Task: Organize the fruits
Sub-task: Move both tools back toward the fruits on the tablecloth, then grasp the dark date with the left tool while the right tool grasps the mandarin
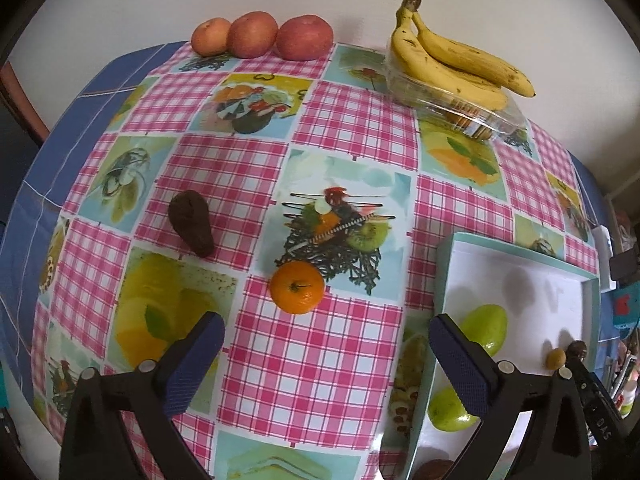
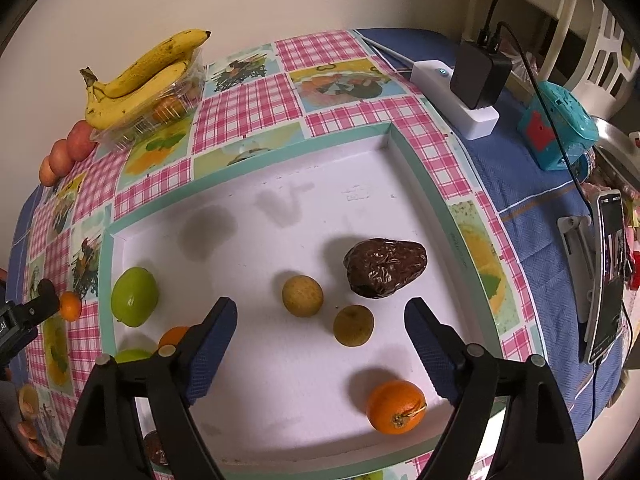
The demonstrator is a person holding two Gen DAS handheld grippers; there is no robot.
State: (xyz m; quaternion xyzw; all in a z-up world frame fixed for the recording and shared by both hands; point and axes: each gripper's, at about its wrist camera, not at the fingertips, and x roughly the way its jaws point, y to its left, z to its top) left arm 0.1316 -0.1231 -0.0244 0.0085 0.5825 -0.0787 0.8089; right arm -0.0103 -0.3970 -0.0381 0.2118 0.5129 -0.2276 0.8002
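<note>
My left gripper (image 1: 326,350) is open and empty, low over the tablecloth. A small orange (image 1: 296,287) lies just ahead of it. A dark avocado (image 1: 191,223) lies further left. The white tray (image 1: 516,264) sits to the right with green fruits (image 1: 486,326) in it. My right gripper (image 2: 320,336) is open and empty above the tray (image 2: 256,208). In the tray lie a wrinkled dark avocado (image 2: 385,267), two small yellowish fruits (image 2: 302,295), an orange (image 2: 396,406) and a green fruit (image 2: 134,296).
Three reddish fruits (image 1: 262,35) line the far table edge. Bananas (image 1: 452,62) rest on a clear plastic box (image 1: 460,106). A power strip with charger (image 2: 468,88), a teal toy (image 2: 558,128) and a phone on a stand (image 2: 608,276) stand right of the tray.
</note>
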